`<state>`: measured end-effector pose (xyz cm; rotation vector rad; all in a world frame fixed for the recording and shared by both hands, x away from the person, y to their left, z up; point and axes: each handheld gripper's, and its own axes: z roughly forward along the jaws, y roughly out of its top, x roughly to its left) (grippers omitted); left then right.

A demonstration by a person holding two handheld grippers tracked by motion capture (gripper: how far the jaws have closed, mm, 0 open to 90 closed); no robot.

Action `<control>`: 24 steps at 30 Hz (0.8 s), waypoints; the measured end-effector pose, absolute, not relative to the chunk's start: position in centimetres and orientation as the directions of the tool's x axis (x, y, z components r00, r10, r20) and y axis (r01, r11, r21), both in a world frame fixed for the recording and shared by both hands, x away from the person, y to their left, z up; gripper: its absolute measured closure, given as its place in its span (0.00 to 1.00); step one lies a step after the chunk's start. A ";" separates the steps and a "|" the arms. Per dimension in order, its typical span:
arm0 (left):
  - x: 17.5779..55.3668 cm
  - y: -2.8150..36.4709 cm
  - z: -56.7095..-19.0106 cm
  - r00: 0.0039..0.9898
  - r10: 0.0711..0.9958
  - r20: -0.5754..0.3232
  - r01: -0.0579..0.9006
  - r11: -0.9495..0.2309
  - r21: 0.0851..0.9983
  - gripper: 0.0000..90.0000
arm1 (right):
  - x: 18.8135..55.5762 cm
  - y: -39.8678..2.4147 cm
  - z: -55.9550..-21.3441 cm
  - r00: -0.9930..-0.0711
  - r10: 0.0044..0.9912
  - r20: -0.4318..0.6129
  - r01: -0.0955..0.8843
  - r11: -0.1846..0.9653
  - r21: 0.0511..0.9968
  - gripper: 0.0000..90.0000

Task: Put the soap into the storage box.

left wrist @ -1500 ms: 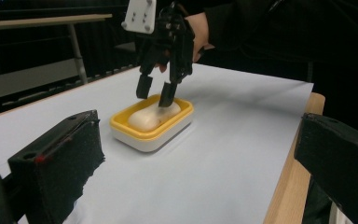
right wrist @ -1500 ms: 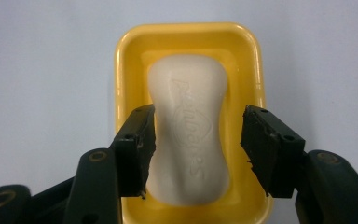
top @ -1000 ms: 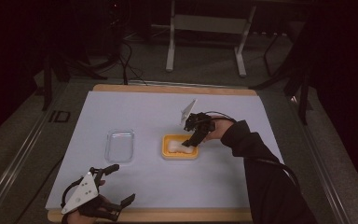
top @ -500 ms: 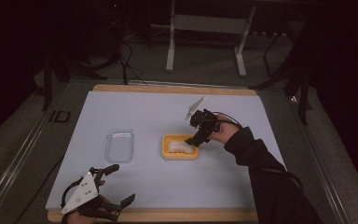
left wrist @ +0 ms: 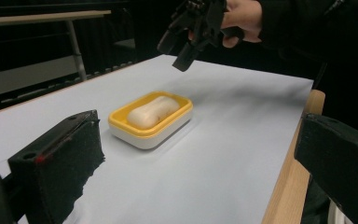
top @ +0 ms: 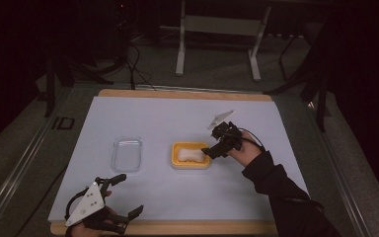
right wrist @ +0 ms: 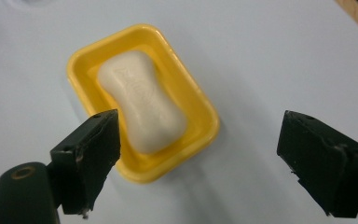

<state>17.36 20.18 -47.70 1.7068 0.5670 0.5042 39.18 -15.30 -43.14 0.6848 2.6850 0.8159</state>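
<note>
1. Since the earlier frame the right claw [top: 211,151] has drawn back off the yellow plastic soap dish [top: 191,155] toward its right edge, and its jaws stand wide apart, holding nothing.
2. The pale, waisted bar of soap [right wrist: 141,108] lies inside the dish, which sits near the middle of the white-covered counter [top: 177,118].
3. The left claw [top: 123,197] hovers at the counter's near edge, well apart from the dish, jaws also spread and empty.
4. A clear plastic lid [top: 127,153] lies flat to the left of the dish.
5. Judged from this, the soap is placed and the release is the step in hand; the next move likely calls for fetching the lid and seating it squarely over the dish.
</note>
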 end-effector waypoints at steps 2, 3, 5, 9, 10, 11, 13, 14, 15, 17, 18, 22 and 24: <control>17.4 20.2 -47.7 0.787 0.617 0.029 0.101 -0.174 0.980 0.01 | 38.8 -15.8 -43.3 -0.844 0.530 -0.087 0.385 0.710 0.590 0.15; 17.4 20.2 -47.7 0.786 0.617 0.029 0.101 -0.174 0.980 0.01 | 38.7 -16.0 -43.4 -0.832 0.548 -0.088 0.398 0.700 0.593 0.14; 17.4 20.2 -47.7 0.787 0.617 0.028 0.101 -0.174 0.980 0.01 | 38.5 -16.2 -43.5 -0.822 0.562 -0.090 0.405 0.688 0.602 0.14; 17.4 20.1 -47.7 0.789 0.614 0.027 0.102 -0.174 0.979 0.01 | 37.5 -17.8 -43.5 -0.775 0.627 -0.084 0.430 0.620 0.657 0.14; 17.4 20.1 -47.7 0.789 0.614 0.027 0.102 -0.174 0.979 0.01 | 37.5 -17.8 -43.5 -0.775 0.627 -0.084 0.430 0.620 0.657 0.14; 17.4 20.1 -47.7 0.789 0.614 0.027 0.102 -0.174 0.979 0.01 | 37.4 -18.2 -43.5 -0.761 0.643 -0.086 0.435 0.605 0.667 0.14; 17.5 20.0 -47.8 0.791 0.611 0.025 0.105 -0.175 0.979 0.01 | 36.8 -19.3 -43.2 -0.714 0.698 -0.057 0.473 0.540 0.696 0.15; 17.6 20.0 -47.8 0.792 0.610 0.024 0.105 -0.175 0.979 0.01 | 36.6 -19.6 -43.2 -0.706 0.706 -0.053 0.478 0.530 0.701 0.15; 17.6 20.0 -47.8 0.792 0.610 0.024 0.105 -0.175 0.979 0.01 | 36.5 -19.9 -43.3 -0.695 0.717 -0.054 0.479 0.519 0.708 0.15; 17.6 19.9 -47.8 0.793 0.609 0.023 0.105 -0.174 0.979 0.01 | 36.1 -20.4 -43.4 -0.678 0.733 -0.061 0.485 0.508 0.712 0.15; 17.6 19.9 -47.8 0.793 0.609 0.023 0.105 -0.174 0.979 0.01 | 36.1 -20.4 -43.4 -0.678 0.733 -0.061 0.485 0.508 0.712 0.15; 17.7 19.9 -47.8 0.795 0.607 0.022 0.108 -0.177 0.978 0.01 | 35.0 -21.6 -44.2 -0.655 0.752 -0.066 0.478 0.481 0.735 0.15; 17.8 19.8 -47.8 0.797 0.604 0.021 0.108 -0.177 0.978 0.01 | 34.6 -21.9 -44.4 -0.655 0.752 -0.075 0.473 0.485 0.735 0.15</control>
